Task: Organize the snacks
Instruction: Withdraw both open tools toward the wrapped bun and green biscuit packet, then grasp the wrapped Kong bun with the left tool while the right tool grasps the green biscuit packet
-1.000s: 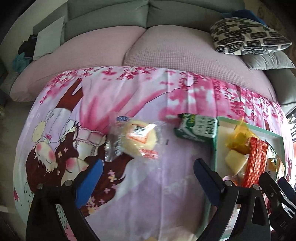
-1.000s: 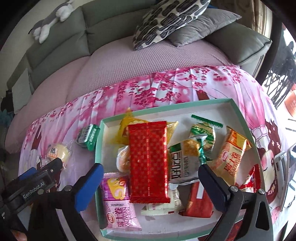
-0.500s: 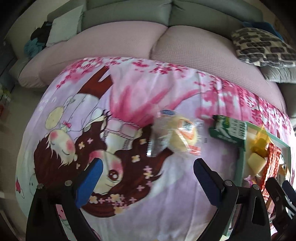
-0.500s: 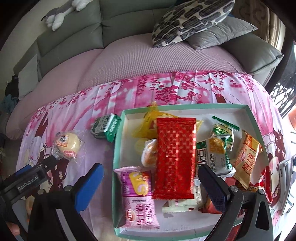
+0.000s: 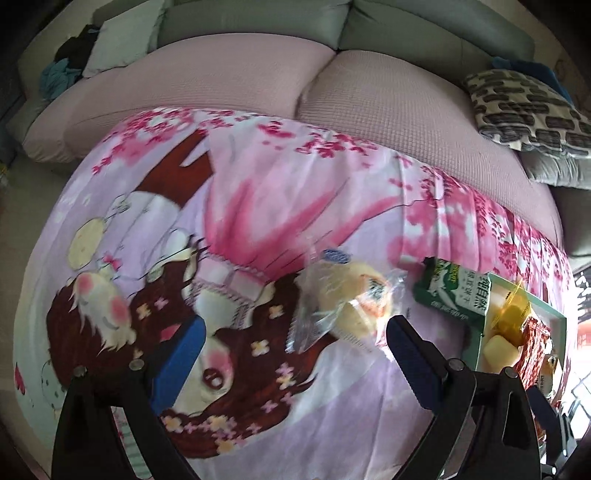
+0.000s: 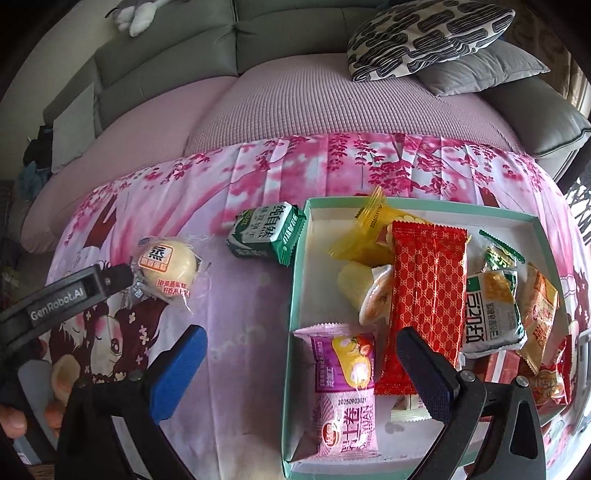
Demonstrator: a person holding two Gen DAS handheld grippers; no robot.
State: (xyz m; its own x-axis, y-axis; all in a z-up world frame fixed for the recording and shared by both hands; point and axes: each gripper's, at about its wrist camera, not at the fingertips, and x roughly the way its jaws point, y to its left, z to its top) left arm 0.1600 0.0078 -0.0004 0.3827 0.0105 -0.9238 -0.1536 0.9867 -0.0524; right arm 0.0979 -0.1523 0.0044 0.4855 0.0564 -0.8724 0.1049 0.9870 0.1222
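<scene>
A round yellow cake in clear wrap (image 5: 351,304) (image 6: 166,266) lies on the pink printed cloth, with a green biscuit packet (image 5: 454,295) (image 6: 266,232) to its right. My left gripper (image 5: 293,354) is open, and the cake sits just ahead between its fingers, nearer the right one. In the right wrist view one left finger (image 6: 114,277) touches the cake's wrapper. The teal tray (image 6: 295,280) (image 5: 476,345) holds a long red packet (image 6: 424,295), a purple packet (image 6: 345,391) and several other snacks. My right gripper (image 6: 301,373) hangs open over the tray's left wall, holding nothing.
A sofa with pink seat covers (image 5: 236,74) runs along the cloth's far edge, carrying a patterned cushion (image 6: 424,33) and a grey cushion (image 6: 484,70). A person's fingers (image 6: 13,421) show at the lower left. Bare cloth (image 5: 129,221) stretches left of the cake.
My left gripper has swung and moved in on the wrapped cake, which now lies between its open fingers. The right gripper has drifted left and lower, so the tray sits further right in view.
</scene>
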